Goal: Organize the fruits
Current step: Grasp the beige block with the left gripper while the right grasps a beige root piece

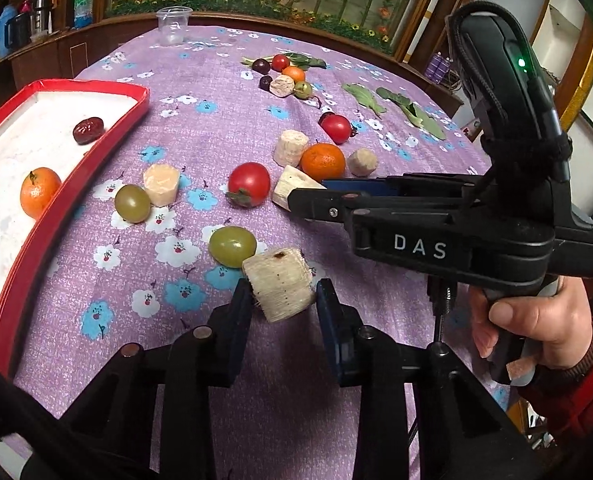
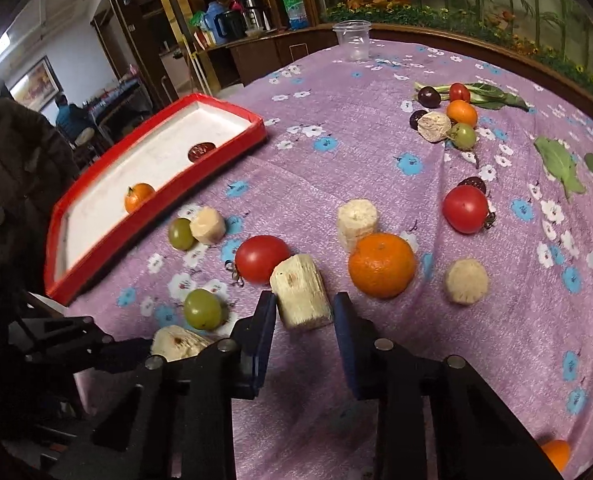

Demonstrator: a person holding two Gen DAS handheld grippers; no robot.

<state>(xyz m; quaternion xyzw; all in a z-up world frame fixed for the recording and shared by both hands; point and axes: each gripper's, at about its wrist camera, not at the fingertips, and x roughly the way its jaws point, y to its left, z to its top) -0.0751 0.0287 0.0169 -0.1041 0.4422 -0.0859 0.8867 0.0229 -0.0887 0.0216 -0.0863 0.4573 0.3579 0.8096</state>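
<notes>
My left gripper (image 1: 284, 300) is shut on a pale peeled cane chunk (image 1: 280, 286) low on the purple flowered cloth, just right of a green grape (image 1: 232, 246). My right gripper (image 2: 304, 308) is shut on a second cane chunk (image 2: 301, 296) between a red tomato (image 2: 261, 258) and a mandarin (image 2: 381, 264). In the left wrist view the right gripper (image 1: 298, 200) reaches in from the right, held by a hand (image 1: 536, 320). The red-rimmed white tray (image 1: 96, 148) at the left holds a mandarin (image 1: 38, 192) and a red date (image 1: 88, 130).
Loose on the cloth lie more cane chunks (image 2: 358, 220), a grape (image 2: 181, 234), a tomato (image 2: 465, 209) and green leaves (image 2: 560, 168). A further cluster of fruit (image 2: 448, 116) sits toward the back. A clear plastic cup (image 2: 353, 42) stands at the far edge.
</notes>
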